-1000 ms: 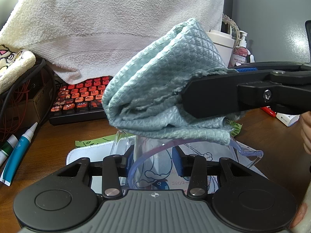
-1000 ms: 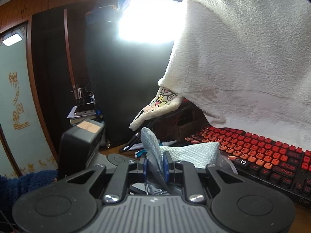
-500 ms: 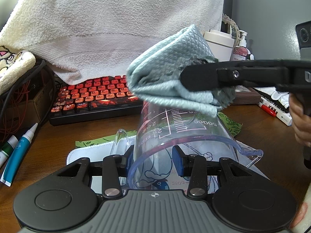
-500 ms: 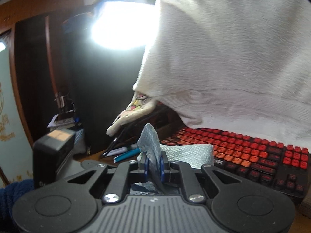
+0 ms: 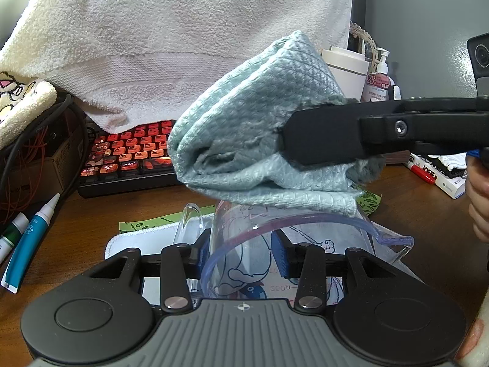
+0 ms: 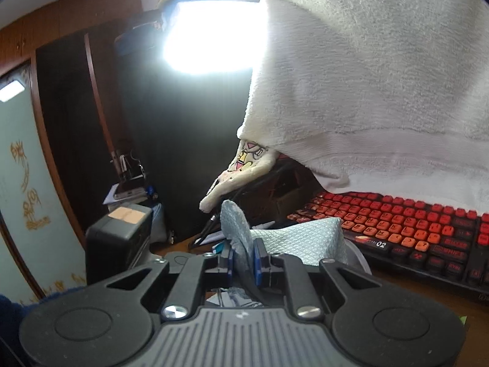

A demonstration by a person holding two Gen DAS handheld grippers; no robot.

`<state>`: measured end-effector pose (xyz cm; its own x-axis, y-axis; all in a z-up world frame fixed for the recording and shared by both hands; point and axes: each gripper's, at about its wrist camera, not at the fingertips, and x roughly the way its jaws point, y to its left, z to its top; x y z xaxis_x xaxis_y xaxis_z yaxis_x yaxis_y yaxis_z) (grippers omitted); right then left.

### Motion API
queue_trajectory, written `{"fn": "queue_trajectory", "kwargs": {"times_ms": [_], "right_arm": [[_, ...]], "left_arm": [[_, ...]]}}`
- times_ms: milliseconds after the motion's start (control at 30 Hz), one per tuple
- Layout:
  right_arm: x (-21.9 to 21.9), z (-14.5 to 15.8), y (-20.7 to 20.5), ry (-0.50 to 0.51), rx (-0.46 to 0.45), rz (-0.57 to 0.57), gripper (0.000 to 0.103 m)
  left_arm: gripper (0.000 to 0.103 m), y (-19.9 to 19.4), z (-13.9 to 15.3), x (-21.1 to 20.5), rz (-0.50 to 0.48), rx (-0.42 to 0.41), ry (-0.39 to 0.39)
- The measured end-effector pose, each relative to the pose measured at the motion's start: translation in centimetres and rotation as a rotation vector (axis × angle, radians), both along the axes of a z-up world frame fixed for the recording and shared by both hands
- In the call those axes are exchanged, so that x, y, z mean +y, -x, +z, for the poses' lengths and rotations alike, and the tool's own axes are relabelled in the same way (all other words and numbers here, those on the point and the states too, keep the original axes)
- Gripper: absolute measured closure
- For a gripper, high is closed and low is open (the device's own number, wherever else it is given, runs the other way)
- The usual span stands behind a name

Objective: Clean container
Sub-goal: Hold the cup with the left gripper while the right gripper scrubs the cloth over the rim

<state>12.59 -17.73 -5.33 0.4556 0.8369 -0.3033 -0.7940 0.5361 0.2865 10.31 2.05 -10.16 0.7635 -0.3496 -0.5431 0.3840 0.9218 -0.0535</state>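
A clear plastic measuring cup [image 5: 293, 244] lies on its side with its open rim towards the camera, its spout to the right and its handle to the left. My left gripper [image 5: 241, 253] is shut on it, a blue pad on each side of its wall. A folded teal cloth [image 5: 244, 140] rests on the cup's upper outer wall. My right gripper [image 6: 243, 260] comes in from the right and is shut on a fold of that cloth [image 6: 305, 238]. One of its black fingers [image 5: 324, 134] lies across the cloth. The far end of the cup is hidden behind the cloth.
Under the cup is a white mat [image 5: 134, 238] on the brown desk [image 5: 85, 223]. Behind stand a red-keyed keyboard [image 5: 128, 156] and a hanging white towel [image 5: 183, 46]. Tubes [image 5: 27, 244] lie at left. Bottles [image 5: 377, 82], a marker [image 5: 423, 174] and a person's hand [image 5: 478, 202] are at right.
Half a second ago the cloth was lifted up and to the right, baring the cup's wall. It has come back down and left onto the cup. The left gripper and cup stayed still.
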Motion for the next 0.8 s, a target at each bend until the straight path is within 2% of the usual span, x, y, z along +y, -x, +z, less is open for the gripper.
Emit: {"fn": "queue_trajectory", "kwargs": {"times_ms": [200,267,367,500,700,800], "right_arm": [[-1.3,-0.2,-1.1,0.007,-0.008,-0.115,0.094],[-2.1,-0.4,-1.8,-0.008,0.007,-0.166,0.093],[-2.9,-0.8,-2.4,-0.049,0.047,-0.186,0.092],[-2.4,-0.7,-1.9,-0.053,0.045,-0.135,0.092],[-0.1,-0.2,-0.4,-0.036,0.029,0.028,0.092],[0.0,-0.1,-0.2,-0.026,0.021,0.034,0.093]], "left_arm": [[0.062,0.0,0.0,0.0,0.000,-0.001,-0.002],[0.062,0.0,0.0,0.1,0.000,-0.002,-0.002],[0.062,0.0,0.0,0.0,0.001,-0.001,-0.002],[0.062,0.1,0.1,0.0,0.002,0.001,0.001],[0.062,0.1,0.1,-0.1,0.003,0.002,0.003],[0.062,0.2,0.1,-0.2,0.003,0.001,0.001]]}}
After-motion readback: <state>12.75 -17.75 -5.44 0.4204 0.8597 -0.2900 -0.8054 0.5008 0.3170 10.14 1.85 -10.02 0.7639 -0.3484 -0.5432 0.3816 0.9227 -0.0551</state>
